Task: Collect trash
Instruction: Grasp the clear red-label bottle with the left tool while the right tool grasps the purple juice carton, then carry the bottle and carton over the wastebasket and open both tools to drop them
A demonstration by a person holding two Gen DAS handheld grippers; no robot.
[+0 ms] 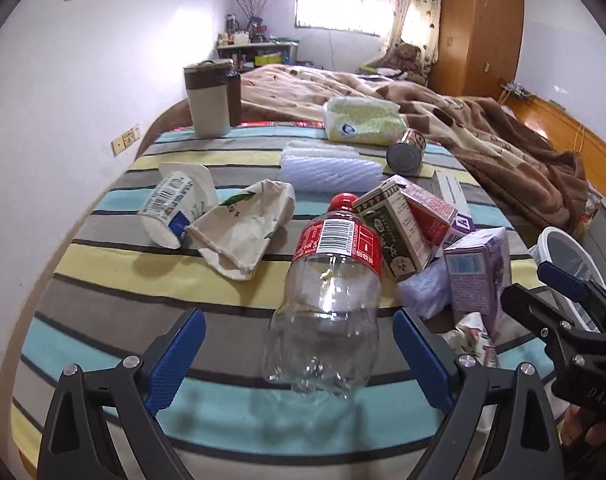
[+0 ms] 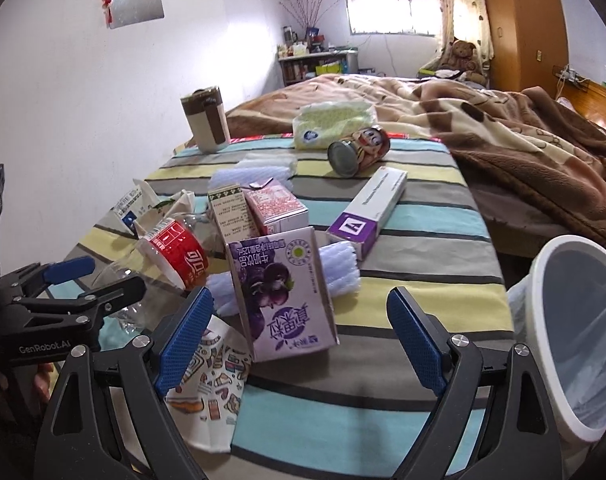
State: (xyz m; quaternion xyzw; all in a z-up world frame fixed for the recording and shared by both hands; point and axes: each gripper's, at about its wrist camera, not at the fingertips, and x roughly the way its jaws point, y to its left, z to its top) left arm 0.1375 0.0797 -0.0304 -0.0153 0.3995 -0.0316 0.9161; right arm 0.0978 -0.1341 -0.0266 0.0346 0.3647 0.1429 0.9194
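The jaws of the left gripper (image 1: 299, 354) stand wide open, one on each side of the clear bottle (image 1: 327, 300), and do not press it. The jaws of the right gripper (image 2: 301, 338) are wide open too — the purple carton (image 2: 285, 294) stands between them, not squeezed. All the trash lies on the bed (image 1: 115, 280) with its striped cover: a yogurt cup (image 1: 175, 210), a squashed paper cup (image 1: 243, 232), small boxes and a tin can (image 1: 407, 150) on its side. The white bin (image 2: 575, 336) waits just beside the bed — past the right jaw.
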